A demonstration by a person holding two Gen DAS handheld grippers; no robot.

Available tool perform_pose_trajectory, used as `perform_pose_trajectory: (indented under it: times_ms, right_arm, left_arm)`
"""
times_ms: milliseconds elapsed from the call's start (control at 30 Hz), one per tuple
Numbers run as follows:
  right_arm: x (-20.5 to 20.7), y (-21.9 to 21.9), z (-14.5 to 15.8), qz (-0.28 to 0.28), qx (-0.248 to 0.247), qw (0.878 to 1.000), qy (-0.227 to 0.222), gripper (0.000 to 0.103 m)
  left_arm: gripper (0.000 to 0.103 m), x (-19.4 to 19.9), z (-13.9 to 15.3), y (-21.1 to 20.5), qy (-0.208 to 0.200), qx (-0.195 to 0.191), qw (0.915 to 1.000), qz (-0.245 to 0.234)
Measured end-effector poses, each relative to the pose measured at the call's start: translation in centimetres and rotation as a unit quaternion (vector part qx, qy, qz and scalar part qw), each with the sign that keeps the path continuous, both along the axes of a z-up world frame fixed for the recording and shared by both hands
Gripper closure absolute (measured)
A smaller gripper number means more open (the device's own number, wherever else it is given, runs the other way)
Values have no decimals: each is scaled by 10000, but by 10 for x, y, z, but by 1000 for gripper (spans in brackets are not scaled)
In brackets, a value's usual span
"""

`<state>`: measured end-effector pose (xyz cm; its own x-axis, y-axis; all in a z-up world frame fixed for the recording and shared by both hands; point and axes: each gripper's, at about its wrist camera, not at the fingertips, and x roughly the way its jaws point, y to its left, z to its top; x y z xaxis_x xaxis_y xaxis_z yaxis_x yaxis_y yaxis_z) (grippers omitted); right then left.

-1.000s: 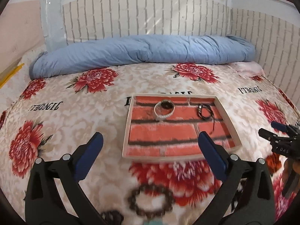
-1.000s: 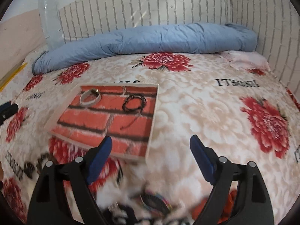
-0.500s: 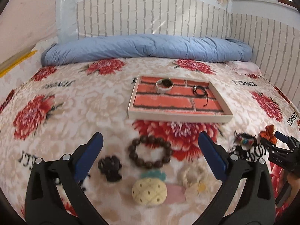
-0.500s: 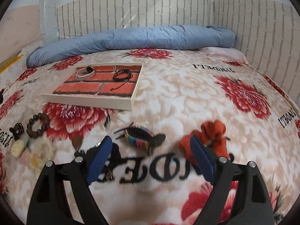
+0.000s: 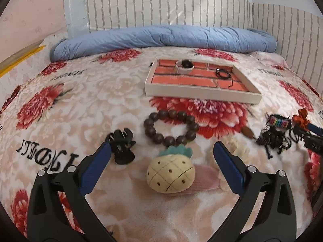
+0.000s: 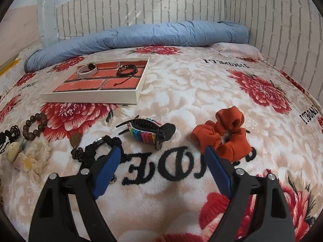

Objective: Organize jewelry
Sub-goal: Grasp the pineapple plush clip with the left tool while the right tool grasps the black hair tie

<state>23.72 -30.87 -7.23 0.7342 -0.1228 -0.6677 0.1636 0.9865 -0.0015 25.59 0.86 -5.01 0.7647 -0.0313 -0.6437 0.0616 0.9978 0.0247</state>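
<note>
Wood-bead bracelet [image 5: 170, 128] flat on blanket, nr tray [image 5: 201, 95] w/ 2 bands

Black braided cord bracelet [image 6: 94, 151] partly covered by a blue finger pad [image 6: 107, 171] in the right wrist view. Pink plush piece [image 5: 203, 179] half hidden behind the cream pineapple plush charm [image 5: 170, 173]. Black claw hair clip [image 6: 12, 133] cut off at the left edge.

Open blanket [image 6: 181, 92] beside tray [image 6: 90, 98]
</note>
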Motion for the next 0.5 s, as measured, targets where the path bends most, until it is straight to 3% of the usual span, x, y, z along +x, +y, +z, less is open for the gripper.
perform_pose_trajectory:
  times_ms: [133, 500]
  right_arm:
    - [5, 5, -4, 84, -62, 9999, 102, 20]
    - [24, 18, -15, 203, 29, 9990, 407, 30]
  left_arm:
    - [5, 0, -16, 4, 106, 121, 9998, 77]
    - [5, 11, -29, 11, 395, -177, 9991, -19]
